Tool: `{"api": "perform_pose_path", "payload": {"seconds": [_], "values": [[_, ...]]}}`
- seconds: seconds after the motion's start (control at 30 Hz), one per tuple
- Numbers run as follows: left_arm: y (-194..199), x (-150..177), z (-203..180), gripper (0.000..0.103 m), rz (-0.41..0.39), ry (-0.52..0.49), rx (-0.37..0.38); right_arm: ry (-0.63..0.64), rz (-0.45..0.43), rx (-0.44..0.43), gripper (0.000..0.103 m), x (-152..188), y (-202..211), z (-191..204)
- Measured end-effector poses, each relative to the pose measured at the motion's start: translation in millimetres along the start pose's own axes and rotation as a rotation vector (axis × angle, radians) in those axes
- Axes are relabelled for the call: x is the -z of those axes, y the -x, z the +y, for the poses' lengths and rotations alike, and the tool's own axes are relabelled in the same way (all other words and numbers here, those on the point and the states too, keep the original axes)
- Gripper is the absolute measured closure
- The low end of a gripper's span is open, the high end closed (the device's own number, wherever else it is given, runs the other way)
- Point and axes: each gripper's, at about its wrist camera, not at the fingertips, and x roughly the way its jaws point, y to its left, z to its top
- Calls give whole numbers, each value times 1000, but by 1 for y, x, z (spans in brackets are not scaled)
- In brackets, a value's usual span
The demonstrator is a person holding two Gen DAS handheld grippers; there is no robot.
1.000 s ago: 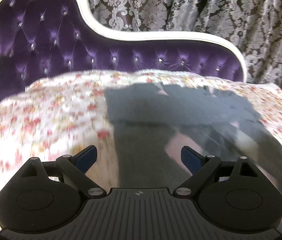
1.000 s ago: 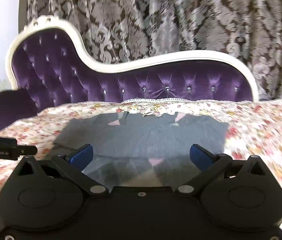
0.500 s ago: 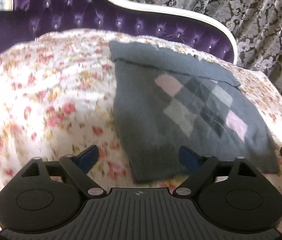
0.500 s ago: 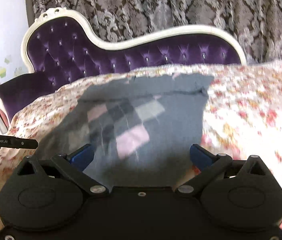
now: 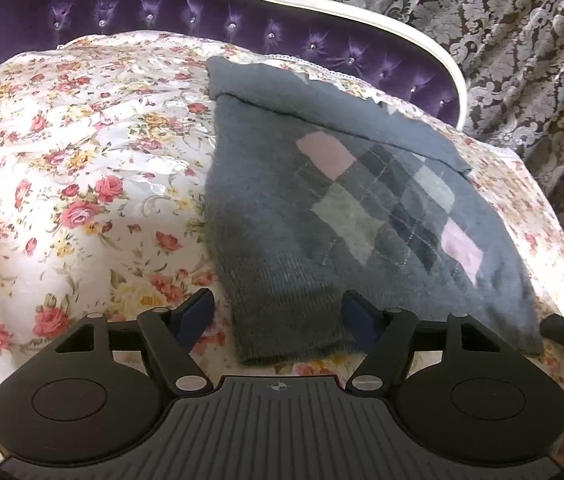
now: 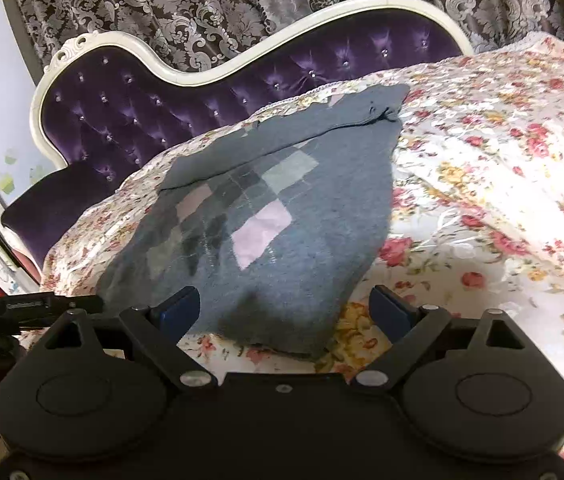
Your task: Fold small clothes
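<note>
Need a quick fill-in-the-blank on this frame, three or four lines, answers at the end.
1. The grey sweater lies on a ____-patterned cover.
2. The sweater's diamond pattern includes grey and ____ patches.
3. The sofa back behind it is tufted ____ velvet.
4. Neither the left gripper nor the right gripper is gripping it; both are ____.

Missing words: floral; pink; purple; open
</note>
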Motion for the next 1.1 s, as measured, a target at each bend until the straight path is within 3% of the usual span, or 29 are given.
{"api": "perform_pose_path", "payload": {"seconds": [0.43, 0.77, 0.97, 1.1], "values": [[-1, -7, 0, 36, 7, 5, 33, -32, 9, -49, 10, -4, -21, 5], [-5, -4, -1, 36, 37, 39, 91, -32, 35, -58, 11, -2, -14, 7], [-17, -13, -2, 48, 34, 45, 116, -39, 34, -67, 14, -4, -19, 7], [-18, -13, 1, 63, 33, 56, 123, -58, 38, -70, 26, -6, -22, 4]]}}
